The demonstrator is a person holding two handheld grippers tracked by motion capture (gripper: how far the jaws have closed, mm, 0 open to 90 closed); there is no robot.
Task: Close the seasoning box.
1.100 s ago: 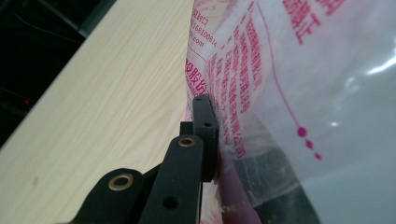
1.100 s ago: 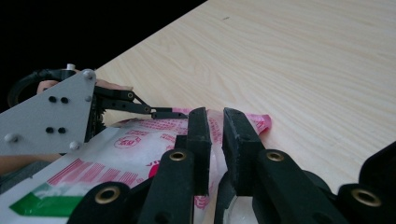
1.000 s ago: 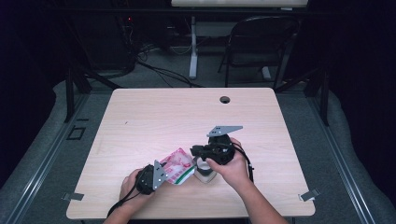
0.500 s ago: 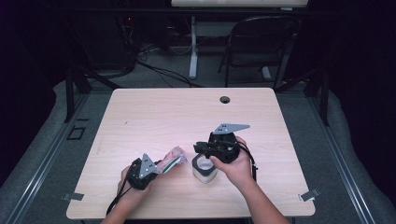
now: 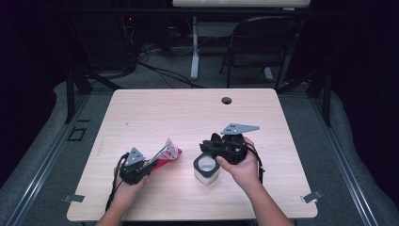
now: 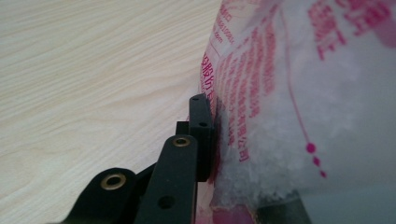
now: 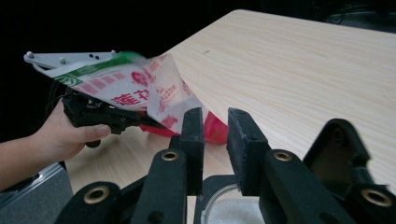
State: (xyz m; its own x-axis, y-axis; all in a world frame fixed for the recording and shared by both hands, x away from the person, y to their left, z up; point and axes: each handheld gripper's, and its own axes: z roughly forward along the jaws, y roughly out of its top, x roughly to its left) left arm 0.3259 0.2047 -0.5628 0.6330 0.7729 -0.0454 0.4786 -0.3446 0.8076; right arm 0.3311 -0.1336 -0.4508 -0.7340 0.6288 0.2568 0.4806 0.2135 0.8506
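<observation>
left gripper (image 5: 151, 163): low on the table's near left, jaws pinching the bag; they have just been easing apart a little, with the bag between them.
bag (image 5: 167, 153): clear plastic with red print and white grains inside; in the left gripper view (image 6: 299, 93) its side lies flat against the visible pad.
right gripper (image 5: 207, 147): near centre of the table, jaws narrowly spread and just lately widening, nothing between them.
cup (image 5: 206, 168): black, white inside, right below the right jaws; its rim (image 7: 219, 193) shows under the fingertips.
gap: bag and left hand (image 7: 70, 135) lie beyond the right jaws, apart from them.
table (image 5: 188, 113): light wood, a round hole at its far edge.
</observation>
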